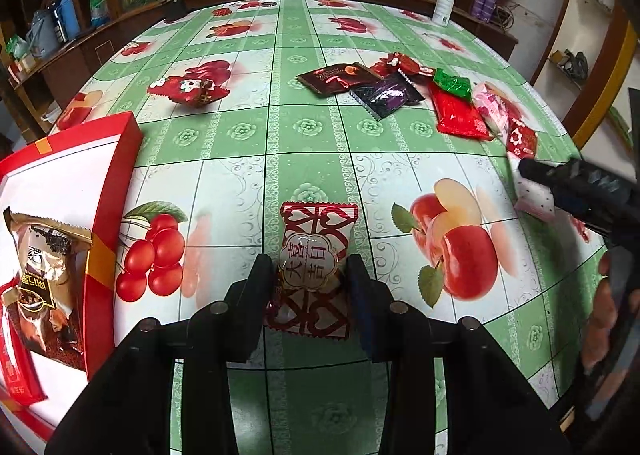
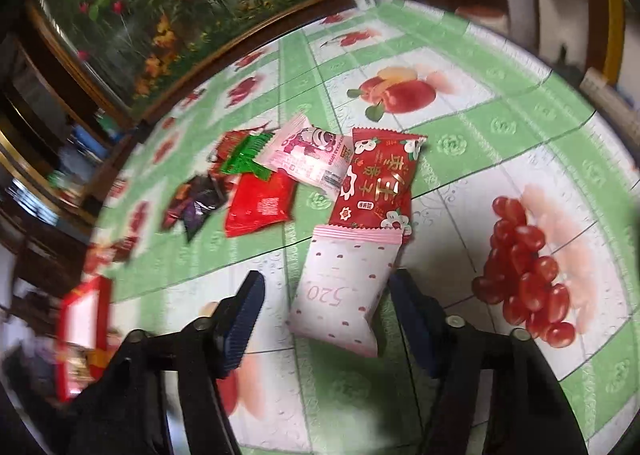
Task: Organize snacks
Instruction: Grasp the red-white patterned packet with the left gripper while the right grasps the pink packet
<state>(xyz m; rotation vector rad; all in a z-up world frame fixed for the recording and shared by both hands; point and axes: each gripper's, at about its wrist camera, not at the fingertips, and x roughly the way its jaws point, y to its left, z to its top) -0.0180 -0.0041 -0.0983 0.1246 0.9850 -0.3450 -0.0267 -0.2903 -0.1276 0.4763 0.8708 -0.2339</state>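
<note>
Left tool [image 1: 308, 275]: clenched on red-white candy packet [image 1: 314, 255], bound for red box [image 1: 108, 183]. Right tool [image 2: 326, 311]: released, straddling pink packet [image 2: 340, 291]; next, close.

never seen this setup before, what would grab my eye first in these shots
The loud green tablecloth printed with cherries and apples fills both views. In the left wrist view the left gripper pinches a red-and-white candy packet, with a red box holding snacks at the left edge. In the right wrist view a pink 520 packet lies between the right gripper fingers, a heap of bright wrappers beyond it.
</note>
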